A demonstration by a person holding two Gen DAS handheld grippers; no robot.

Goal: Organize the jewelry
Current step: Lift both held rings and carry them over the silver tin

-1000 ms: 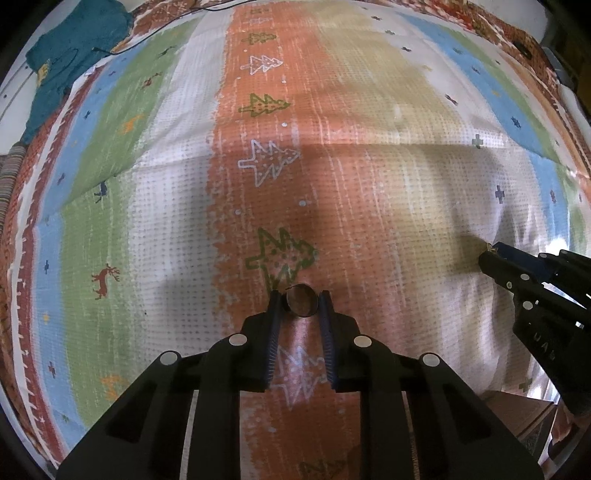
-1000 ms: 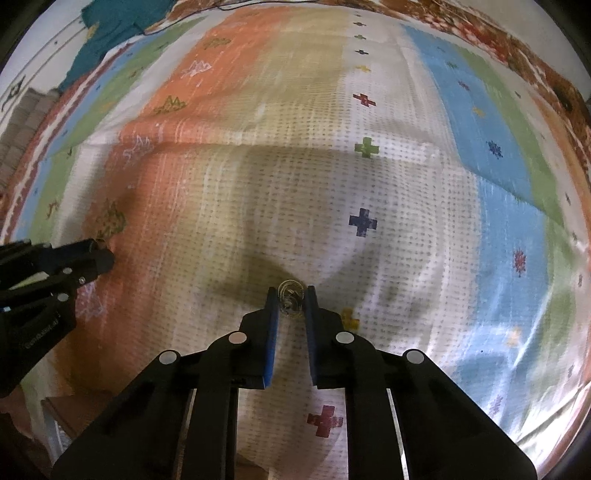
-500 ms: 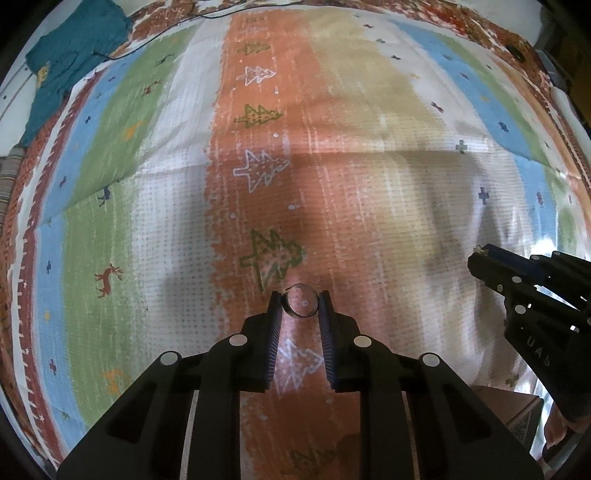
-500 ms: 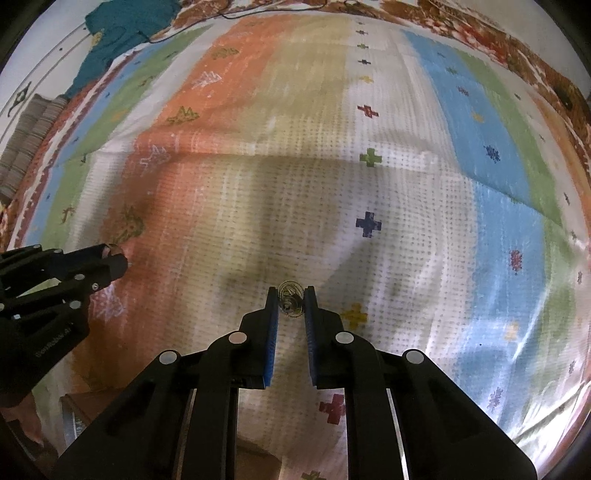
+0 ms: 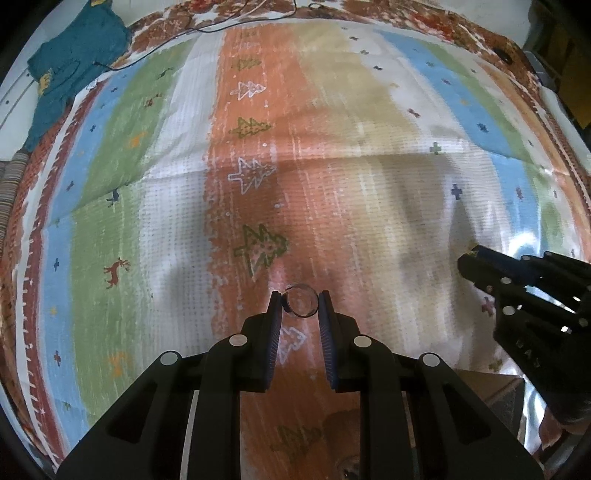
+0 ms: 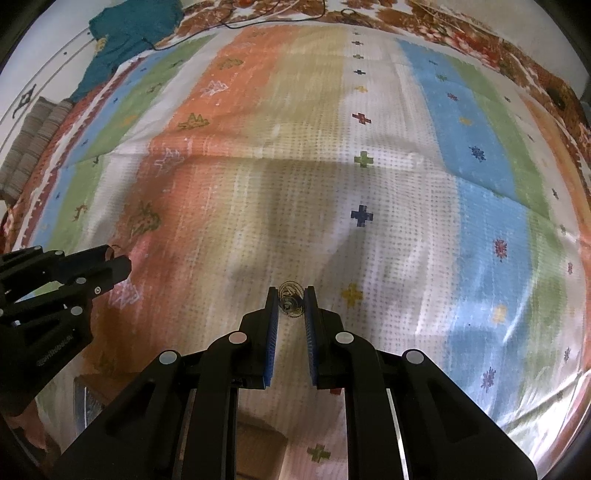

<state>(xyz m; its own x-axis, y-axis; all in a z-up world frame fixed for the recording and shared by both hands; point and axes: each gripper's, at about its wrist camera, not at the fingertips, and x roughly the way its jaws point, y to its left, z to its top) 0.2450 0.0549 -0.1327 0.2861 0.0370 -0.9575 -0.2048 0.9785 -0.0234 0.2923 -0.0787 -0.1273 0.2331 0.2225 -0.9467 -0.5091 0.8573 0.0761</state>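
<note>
Two grippers show: the left gripper (image 5: 300,303) and the right gripper (image 6: 291,300). Two jewelry pieces: one plain ring (image 5: 302,302) and one ornate piece (image 6: 290,302) (too small to tell whether it is a ring or an earring). One striped bedspread (image 5: 177,192), one teal garment (image 5: 70,62), one thin black cable (image 5: 207,29).

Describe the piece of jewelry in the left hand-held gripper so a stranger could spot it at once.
Start at the striped bedspread and follow its orange band down to the left hand-held gripper. Clamped between its fingertips is a plain ring, a thin bare hoop. The right hand-held gripper holds an ornate coiled piece instead.
</note>
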